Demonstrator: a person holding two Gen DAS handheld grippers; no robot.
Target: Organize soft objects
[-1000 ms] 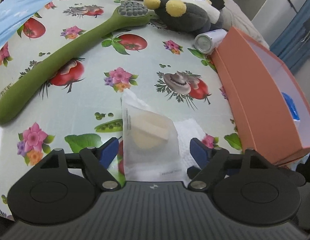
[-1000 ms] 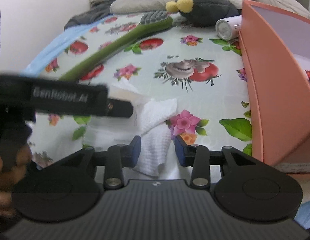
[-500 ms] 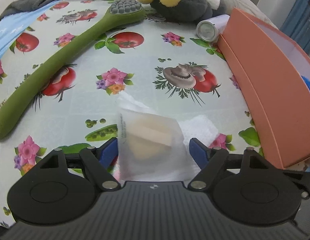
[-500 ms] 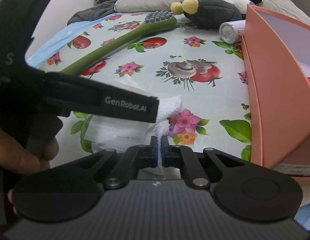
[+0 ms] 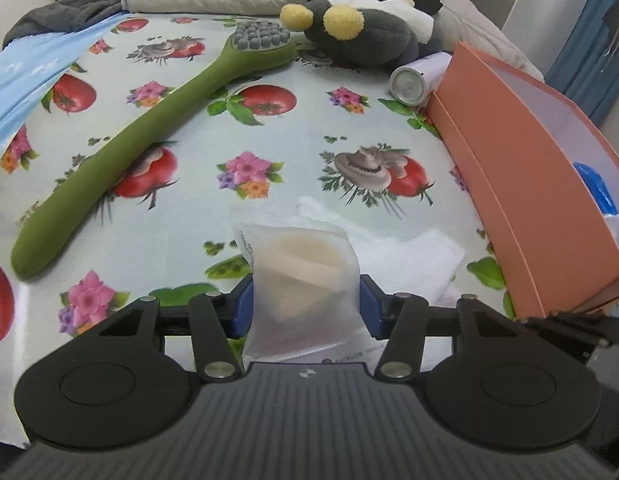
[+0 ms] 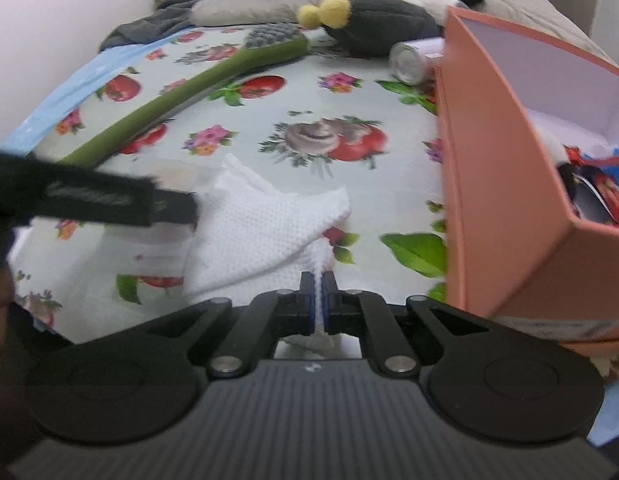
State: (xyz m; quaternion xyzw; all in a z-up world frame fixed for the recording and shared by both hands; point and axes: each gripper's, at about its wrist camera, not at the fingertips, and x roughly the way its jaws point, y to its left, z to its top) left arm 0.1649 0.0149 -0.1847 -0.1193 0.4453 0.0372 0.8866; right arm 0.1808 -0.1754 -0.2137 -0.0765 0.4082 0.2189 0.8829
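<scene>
My left gripper is shut on a clear packet holding beige sponges, both blue pads against its sides. A white knitted cloth lies just right of it on the flowered tablecloth. My right gripper is shut on a corner of that white cloth and lifts it, so it hangs in a fold. The left gripper's arm crosses the right wrist view over the packet. The orange box stands open to the right, with things inside it.
A long green massage brush lies diagonally on the left. A dark plush toy with yellow pompoms and a white can lie at the back. Grey bedding is piled behind, a blue sheet at the left.
My right gripper shut on the white cloth and has raised it. My left gripper closed its pads onto the sponge packet.
</scene>
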